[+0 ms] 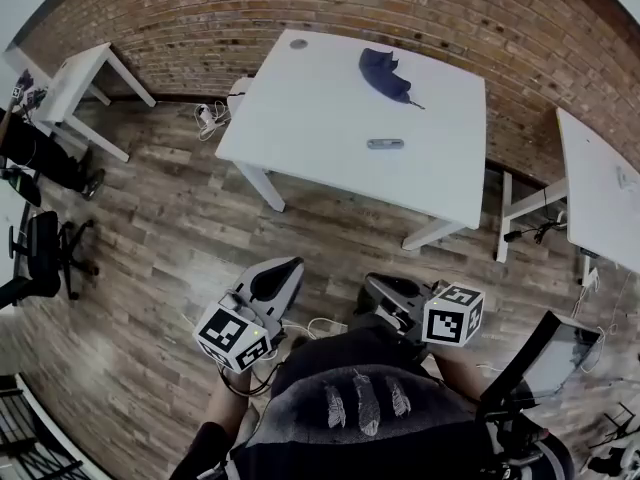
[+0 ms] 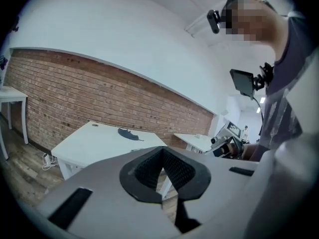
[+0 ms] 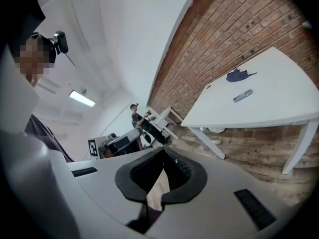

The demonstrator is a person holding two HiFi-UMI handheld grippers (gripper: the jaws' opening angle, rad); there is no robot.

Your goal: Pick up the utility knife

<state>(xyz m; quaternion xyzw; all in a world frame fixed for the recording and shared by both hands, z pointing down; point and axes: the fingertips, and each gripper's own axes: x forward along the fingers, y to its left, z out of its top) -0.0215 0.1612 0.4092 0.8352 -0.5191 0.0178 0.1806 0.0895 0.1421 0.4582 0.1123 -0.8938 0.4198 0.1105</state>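
The utility knife (image 1: 385,144), a small grey bar, lies flat on the white table (image 1: 300,118) ahead of me, and it also shows in the right gripper view as the knife (image 3: 242,95). A dark blue cloth (image 1: 385,75) lies behind it, near the table's far edge. My left gripper (image 1: 283,270) and right gripper (image 1: 376,285) hang close to my body over the wooden floor, well short of the table. Both are shut with nothing between their jaws. In the left gripper view the gripper (image 2: 162,176) hides the knife; only the cloth (image 2: 128,133) shows.
A brick wall runs behind the table. Another white table (image 1: 75,78) stands at the left and a third (image 1: 600,183) at the right. An office chair (image 1: 45,253) is at the left edge. Cables (image 1: 207,118) lie on the floor. A person (image 3: 137,116) stands far off.
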